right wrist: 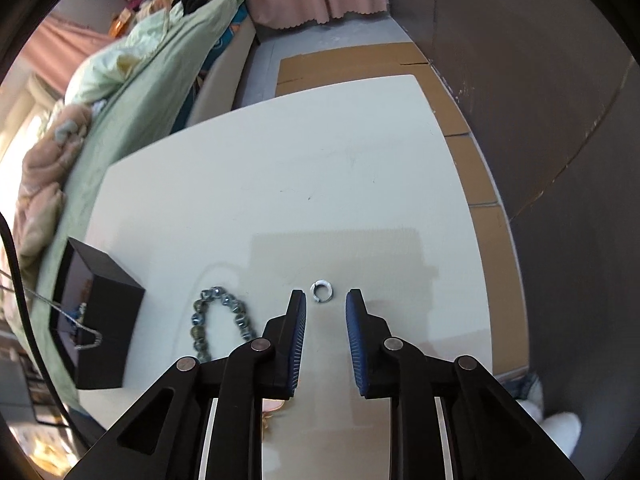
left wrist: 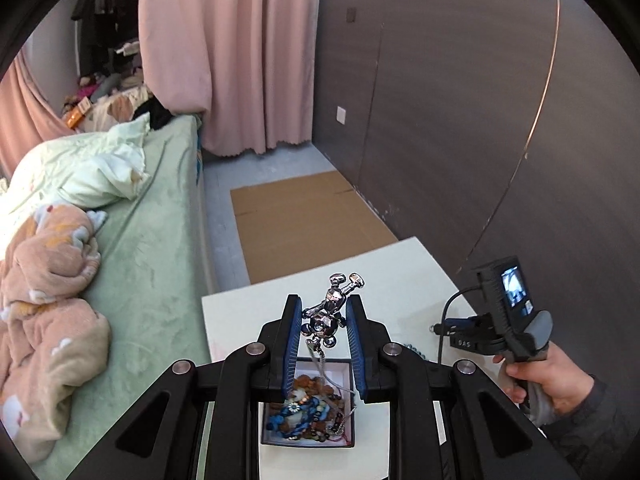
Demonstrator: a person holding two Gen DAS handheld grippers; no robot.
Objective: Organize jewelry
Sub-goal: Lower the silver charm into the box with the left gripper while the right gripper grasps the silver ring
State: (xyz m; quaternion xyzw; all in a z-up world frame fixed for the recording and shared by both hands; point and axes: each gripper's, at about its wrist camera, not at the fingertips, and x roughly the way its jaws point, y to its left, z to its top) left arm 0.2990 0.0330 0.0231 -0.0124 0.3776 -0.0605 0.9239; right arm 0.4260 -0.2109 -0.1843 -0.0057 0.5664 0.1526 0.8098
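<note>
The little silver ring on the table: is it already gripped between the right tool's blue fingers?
No. The silver ring lies on the white table just beyond the right gripper, with nothing between the blue pads.

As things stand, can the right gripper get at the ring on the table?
Probably yes. The ring lies alone on the bare table, just ahead of the right gripper, whose jaws hold nothing. The bead bracelet lies off to the side, out of the way.

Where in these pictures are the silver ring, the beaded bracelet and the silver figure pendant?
silver ring (right wrist: pixel 321 291): right wrist view, on its band.
beaded bracelet (right wrist: pixel 201 317): right wrist view, on a left-side bead.
silver figure pendant (left wrist: pixel 322 326): left wrist view, on its round body.
</note>
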